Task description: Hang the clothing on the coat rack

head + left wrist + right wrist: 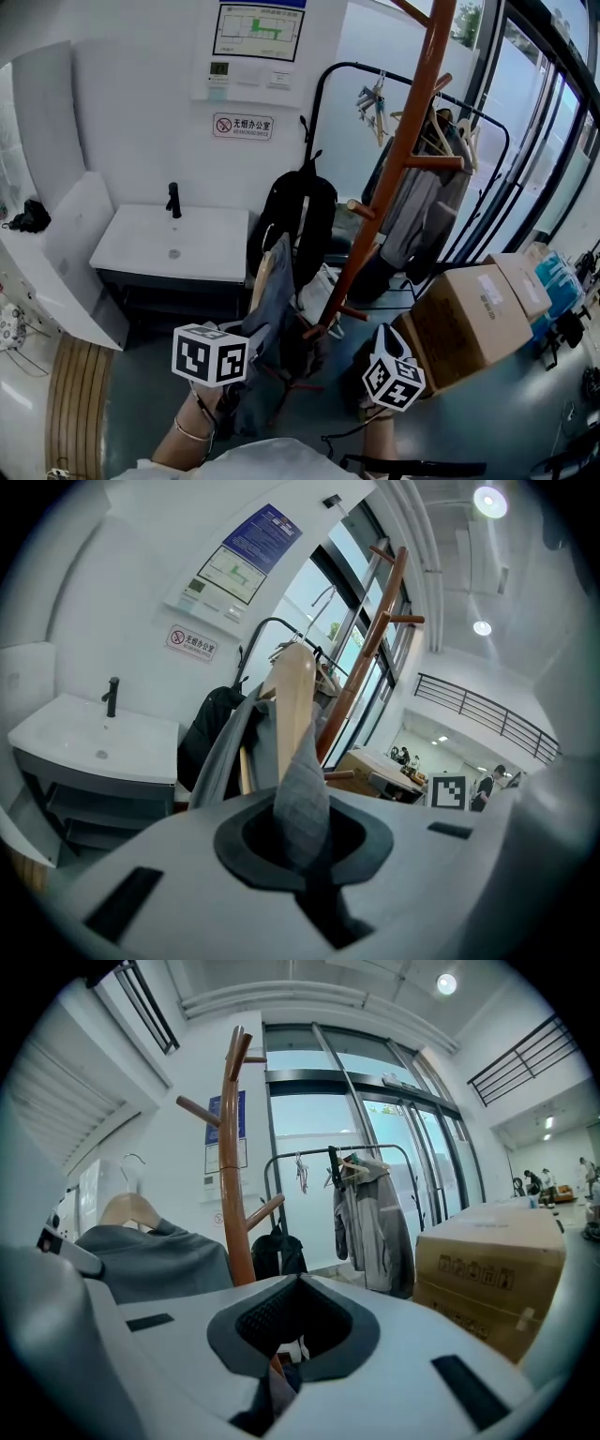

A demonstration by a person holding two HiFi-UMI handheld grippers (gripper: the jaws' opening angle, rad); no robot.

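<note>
The left gripper (pixel 300 841) has its fingers pinched on the one grey garment (pixel 298 780). It drapes over one wooden hanger (pixel 292 700), just left of the single coat rack (pixel 394 159). The cloth looks soft, light and prone to sliding, so the stiff hanger seems the surer hold. The right gripper (pixel 295 1326) has its fingers together, empty.

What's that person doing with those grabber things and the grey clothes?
A person holds a gripper in each hand. The left gripper has its jaws pinched on a grey garment that hangs on a wooden hanger. The right gripper, jaws together, is beside it, close to the brown coat rack. The garment isn't on the rack yet.
</note>
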